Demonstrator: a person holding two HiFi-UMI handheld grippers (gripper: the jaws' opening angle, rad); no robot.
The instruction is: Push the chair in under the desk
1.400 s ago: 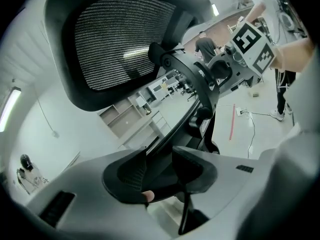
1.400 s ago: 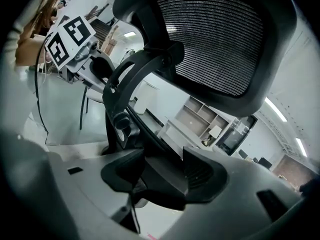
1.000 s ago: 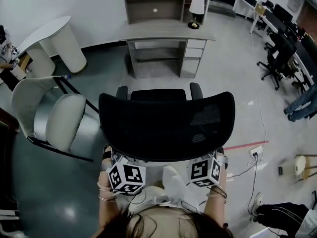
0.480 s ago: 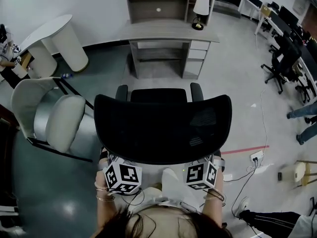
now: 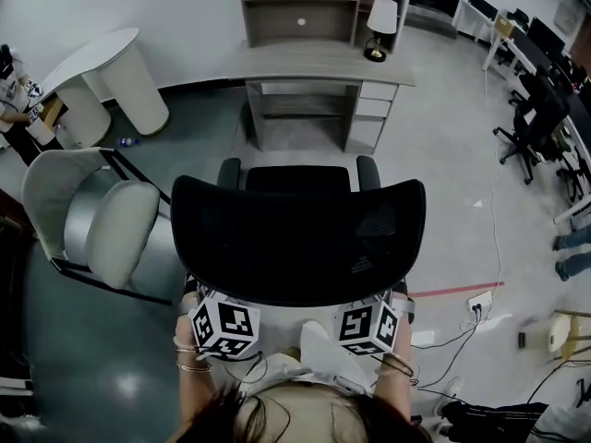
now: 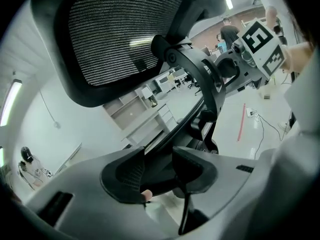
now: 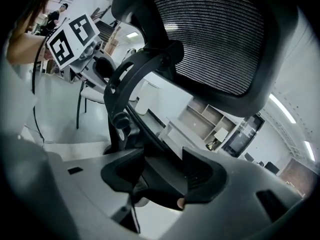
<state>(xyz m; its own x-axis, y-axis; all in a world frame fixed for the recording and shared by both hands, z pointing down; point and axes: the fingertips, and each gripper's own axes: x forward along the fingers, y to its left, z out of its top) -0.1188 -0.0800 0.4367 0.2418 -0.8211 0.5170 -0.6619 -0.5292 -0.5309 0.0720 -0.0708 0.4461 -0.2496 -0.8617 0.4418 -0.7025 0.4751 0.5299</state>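
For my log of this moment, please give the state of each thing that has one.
office chair, upright, not yet under the desk.
lamp, upright on the desk.
left gripper, shut on the office chair.
right gripper, shut on the office chair.

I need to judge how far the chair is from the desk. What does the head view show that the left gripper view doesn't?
Only the head view: the strip of floor between the office chair and the desk, the chair's seat and armrests, and the white chair beside it. Only the left gripper view: the left gripper, jaws closed on a dark bar of the chair's frame below the backrest. Both: the mesh backrest, the desk with its lamp, and the right gripper.
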